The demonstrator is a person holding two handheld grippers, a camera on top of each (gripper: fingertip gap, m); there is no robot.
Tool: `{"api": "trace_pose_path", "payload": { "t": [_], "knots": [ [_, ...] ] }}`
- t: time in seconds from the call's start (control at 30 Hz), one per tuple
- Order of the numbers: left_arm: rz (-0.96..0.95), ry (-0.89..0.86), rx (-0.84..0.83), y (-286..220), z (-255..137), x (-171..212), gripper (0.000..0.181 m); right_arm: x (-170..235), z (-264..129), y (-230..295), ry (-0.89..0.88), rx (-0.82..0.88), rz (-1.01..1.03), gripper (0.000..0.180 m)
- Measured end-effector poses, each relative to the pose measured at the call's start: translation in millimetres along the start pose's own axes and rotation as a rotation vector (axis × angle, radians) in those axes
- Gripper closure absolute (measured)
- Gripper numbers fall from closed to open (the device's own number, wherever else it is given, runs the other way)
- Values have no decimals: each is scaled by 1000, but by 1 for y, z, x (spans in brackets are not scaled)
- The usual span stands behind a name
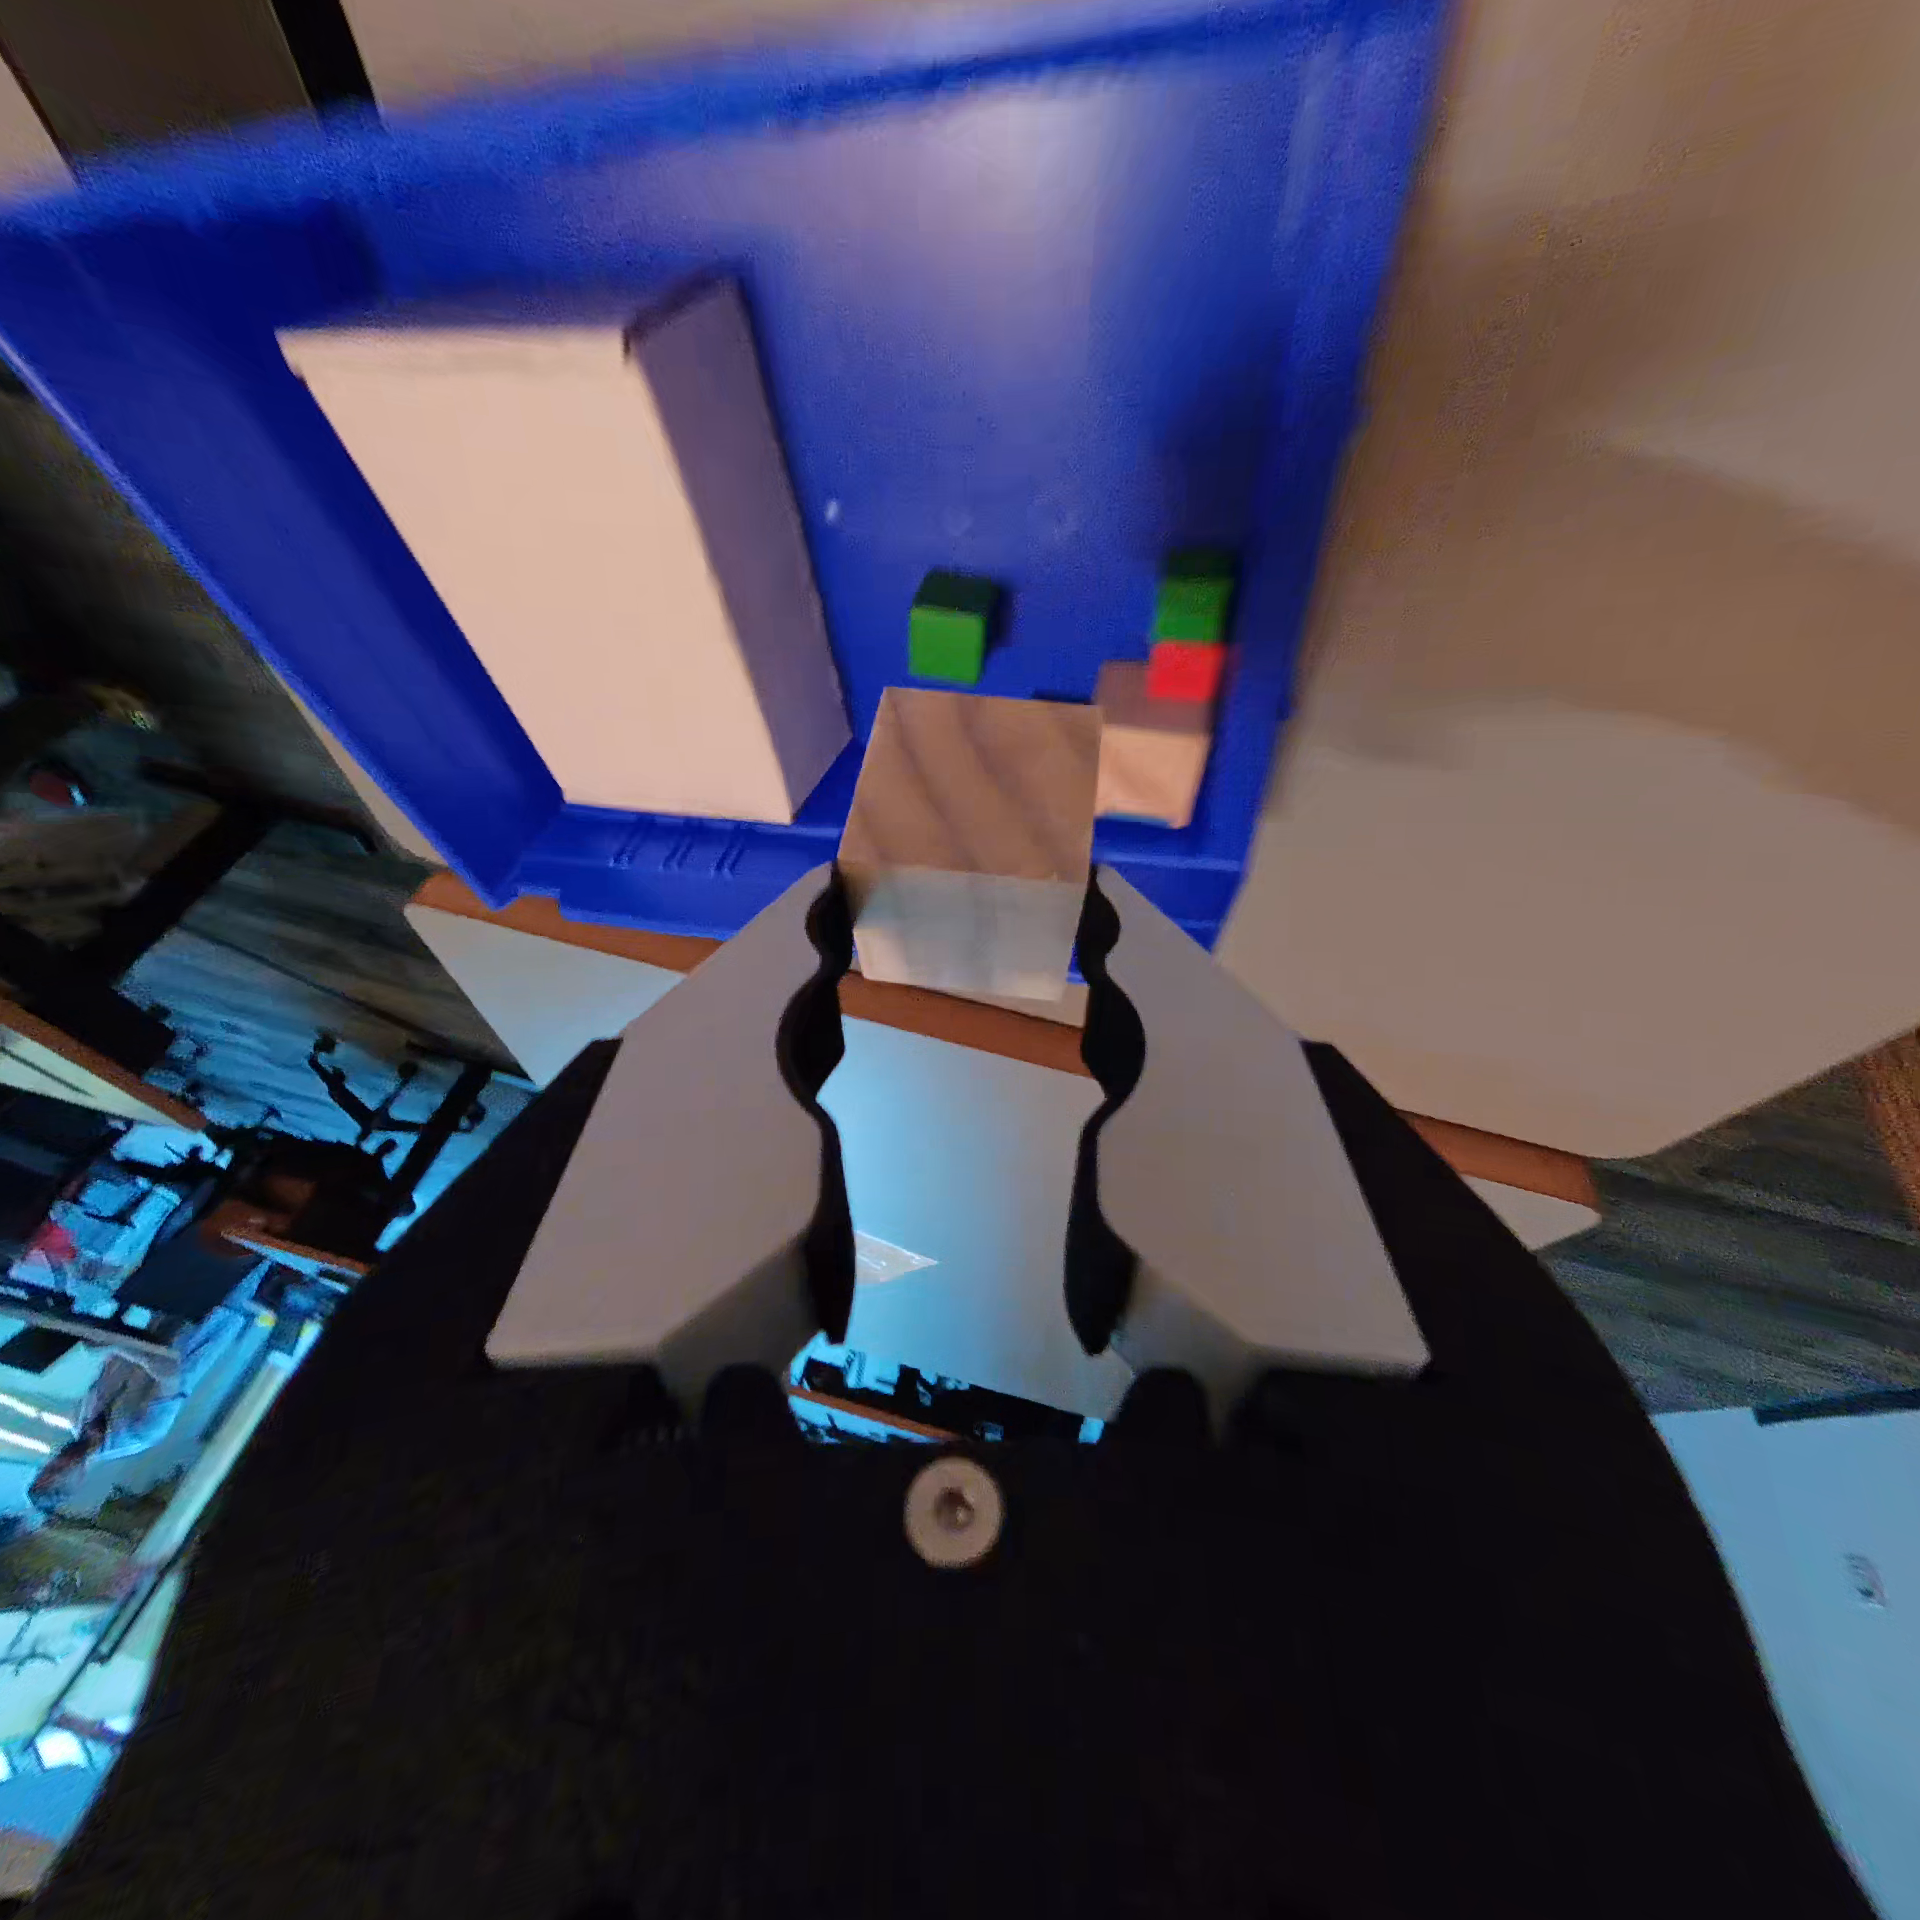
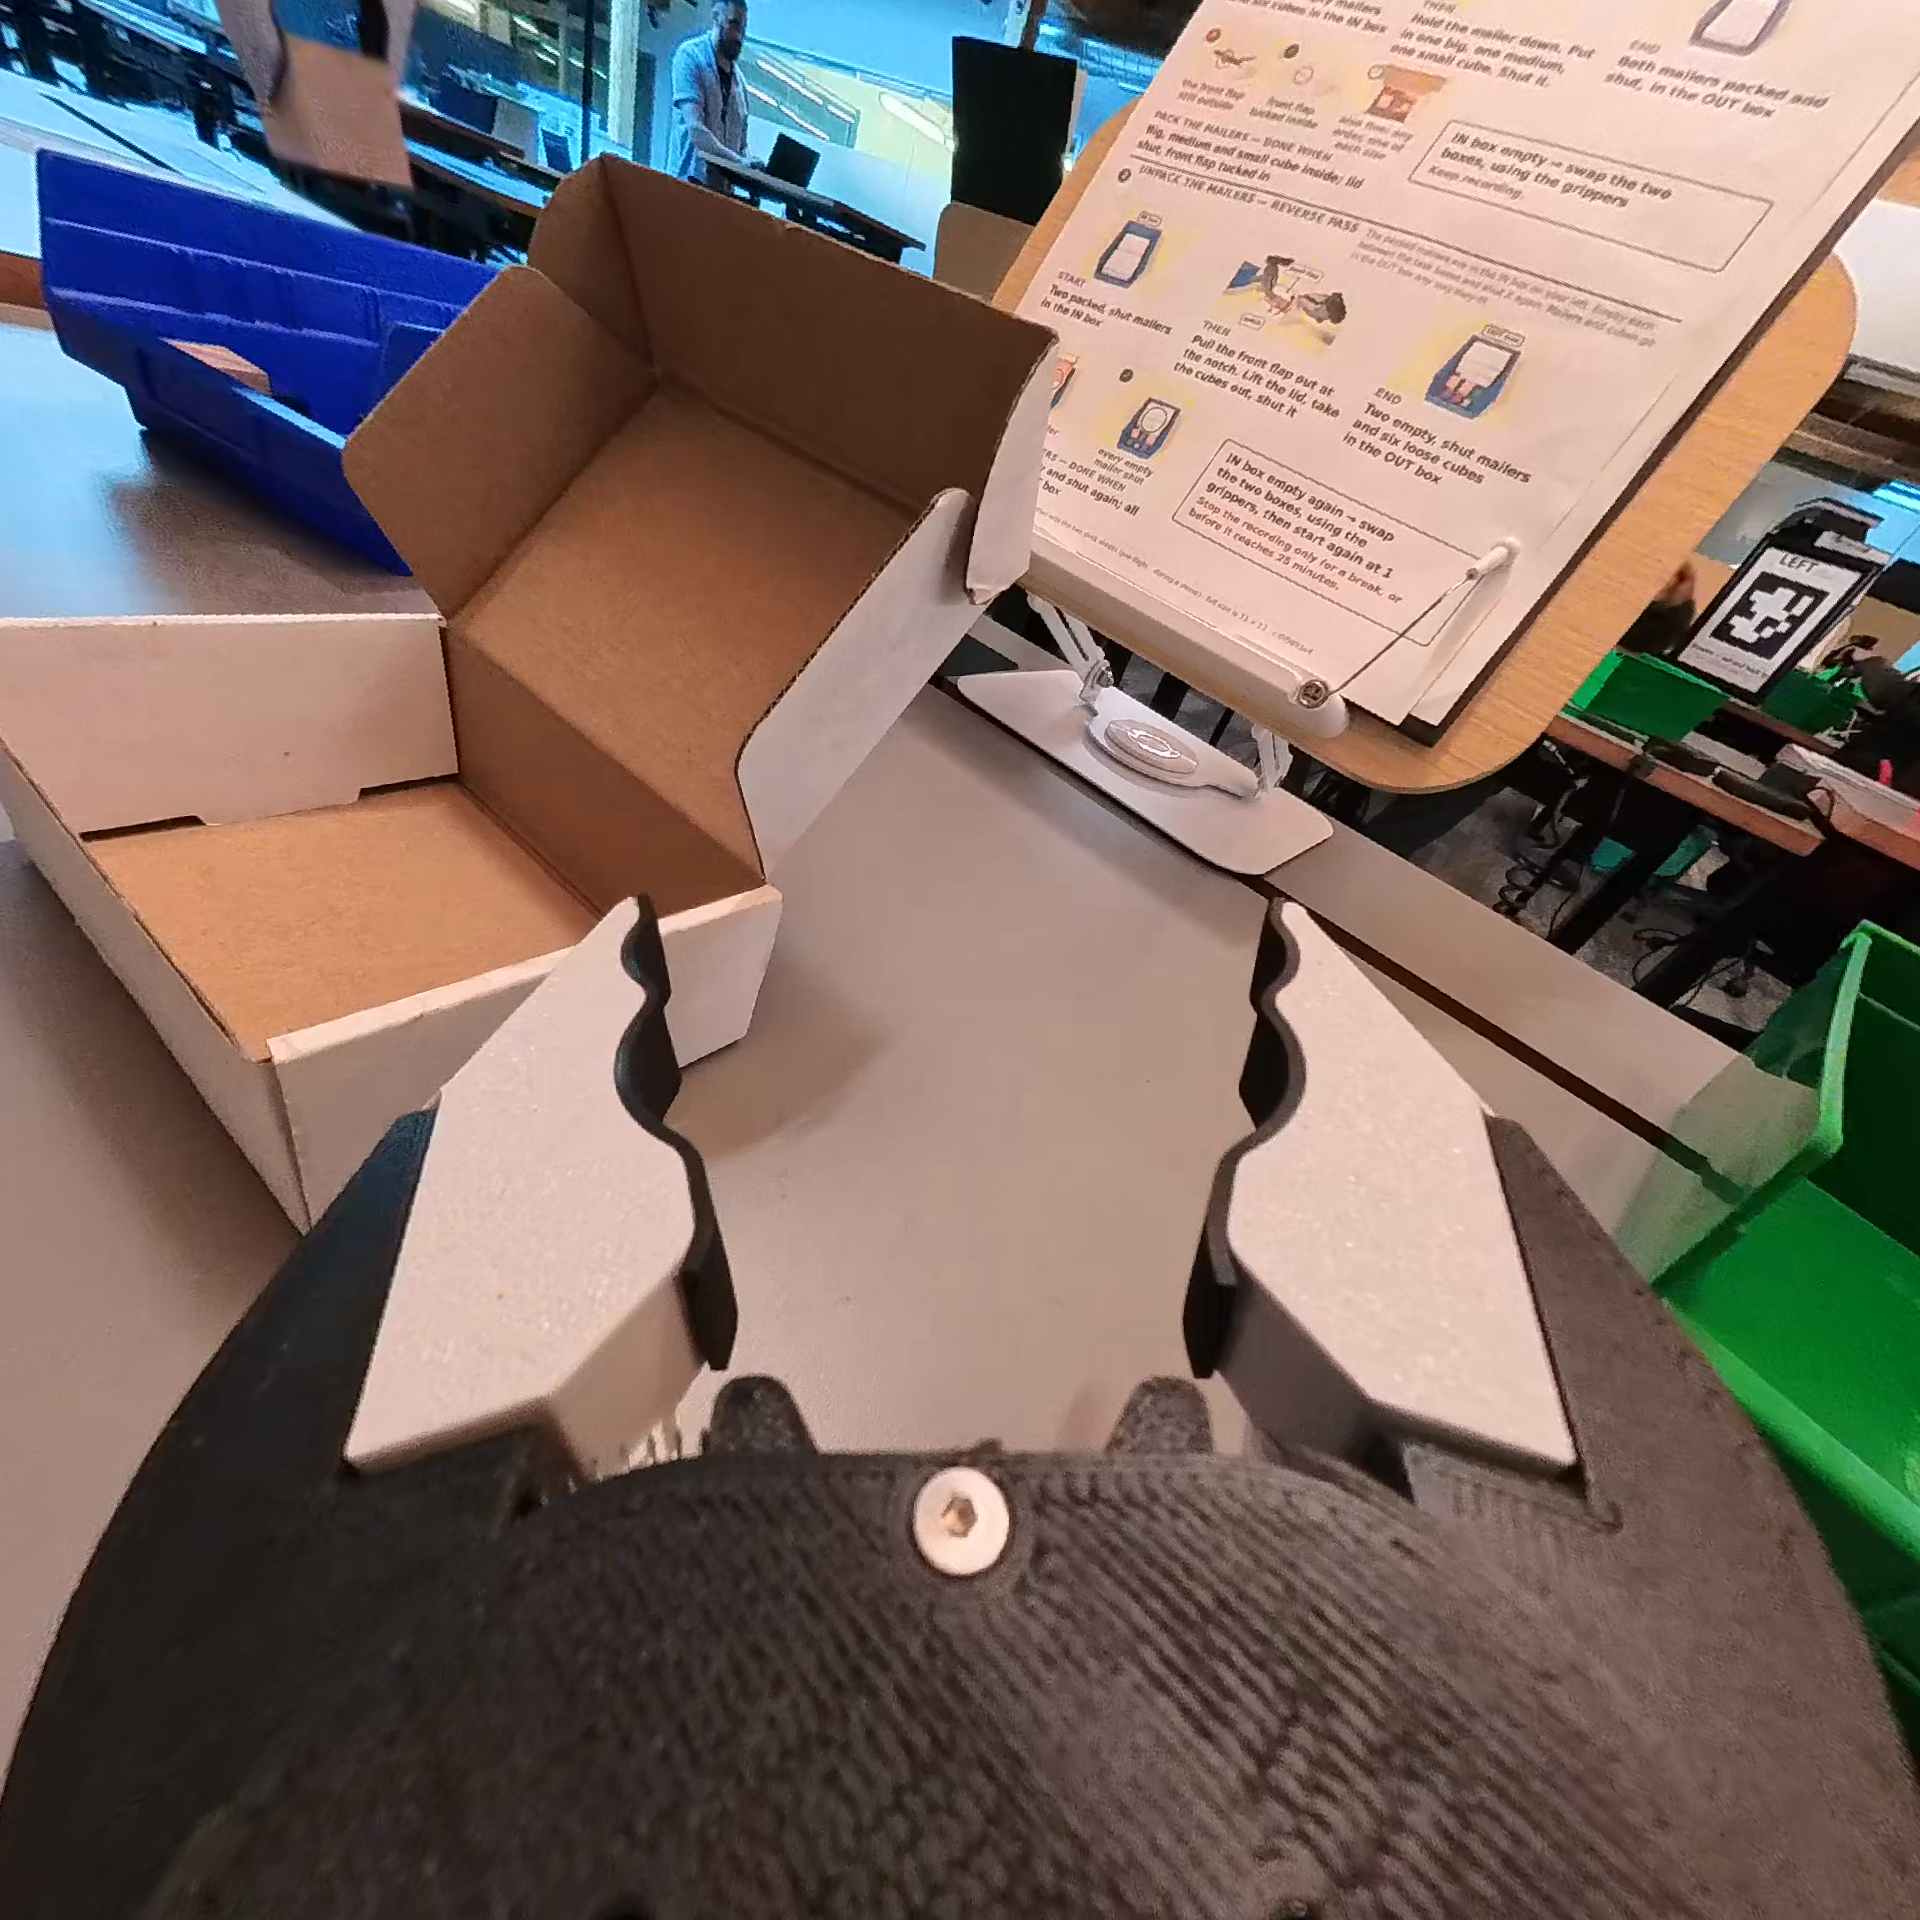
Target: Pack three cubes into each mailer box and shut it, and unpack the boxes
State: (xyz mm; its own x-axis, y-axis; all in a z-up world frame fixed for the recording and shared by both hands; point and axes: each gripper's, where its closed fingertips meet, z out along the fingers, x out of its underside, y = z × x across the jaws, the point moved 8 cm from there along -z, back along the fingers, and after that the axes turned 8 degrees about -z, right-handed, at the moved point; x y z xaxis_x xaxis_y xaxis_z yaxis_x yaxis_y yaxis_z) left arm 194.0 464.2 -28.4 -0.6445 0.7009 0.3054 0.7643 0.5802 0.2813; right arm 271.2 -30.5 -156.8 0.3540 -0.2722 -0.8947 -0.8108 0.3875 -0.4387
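In the left wrist view, my left gripper (image 1: 966,914) is shut on a big plain wooden cube (image 1: 971,831) and holds it above the near edge of a blue bin (image 1: 623,197). In the bin lie a shut white mailer box (image 1: 561,561), two green cubes (image 1: 948,634) (image 1: 1193,597), a red cube (image 1: 1184,673) and a plain wooden cube (image 1: 1151,769). In the right wrist view, my right gripper (image 2: 961,935) is open and empty above the table, just right of an open, empty white mailer box (image 2: 343,914) with its lid (image 2: 727,343) standing up.
The blue bin also shows at the far left of the right wrist view (image 2: 229,322). A green bin (image 2: 1829,1299) stands at the right. An instruction sheet on a wooden stand (image 2: 1455,312) rises behind the grey table (image 2: 987,1091). A person stands far back.
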Motion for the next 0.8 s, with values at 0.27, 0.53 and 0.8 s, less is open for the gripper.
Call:
{"api": "trace_pose_path", "payload": {
  "t": [0.27,0.53,0.8],
  "knots": [
    [170,-205,2,-143,-110,-116,139,0,-1,-2,-1,26,-6,69],
    [256,-140,-31,-214,-88,-248,139,1,-4,-8,-23,61,24,70],
    [337,49,-18,-225,-40,-297,140,1,-8,-14,-58,82,74,71]
  ]
}}
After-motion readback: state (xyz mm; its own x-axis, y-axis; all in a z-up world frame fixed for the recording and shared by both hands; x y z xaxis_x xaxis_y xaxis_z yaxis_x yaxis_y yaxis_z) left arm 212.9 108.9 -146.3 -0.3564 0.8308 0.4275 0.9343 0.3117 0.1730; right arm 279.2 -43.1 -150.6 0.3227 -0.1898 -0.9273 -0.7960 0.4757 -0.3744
